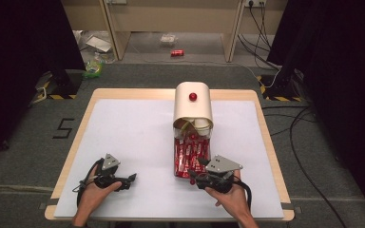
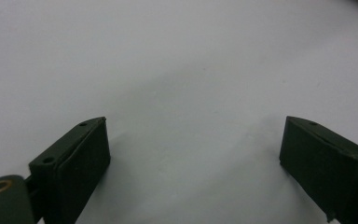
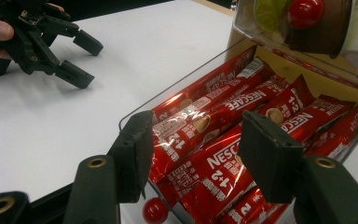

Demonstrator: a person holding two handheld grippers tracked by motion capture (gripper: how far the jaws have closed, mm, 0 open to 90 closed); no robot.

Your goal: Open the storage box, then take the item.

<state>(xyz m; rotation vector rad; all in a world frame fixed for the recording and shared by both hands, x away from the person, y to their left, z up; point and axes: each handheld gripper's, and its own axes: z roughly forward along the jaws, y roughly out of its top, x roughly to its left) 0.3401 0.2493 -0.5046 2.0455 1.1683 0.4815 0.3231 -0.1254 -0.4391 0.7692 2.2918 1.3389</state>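
A cream dispenser (image 1: 192,107) with a red knob (image 1: 193,97) on top stands at the middle back of the table. Its clear drawer (image 1: 190,156) is pulled out toward me and is full of red Nescafe sachets (image 3: 214,163). My right gripper (image 3: 196,135) is at the drawer's front end (image 1: 195,176), open. One jaw is outside the clear front wall and the other over the sachets, and neither pad presses on them. The drawer's small red knob (image 3: 154,210) lies just below the jaws. My left gripper (image 1: 129,183) rests open on the mat at the lower left, with nothing between its fingers (image 2: 193,135).
A white mat (image 1: 133,137) covers the wooden table (image 1: 261,118). From the right gripper view, the left gripper (image 3: 81,60) lies farther off on the mat. On the floor beyond are cables (image 1: 261,28), a red can (image 1: 177,52) and litter.
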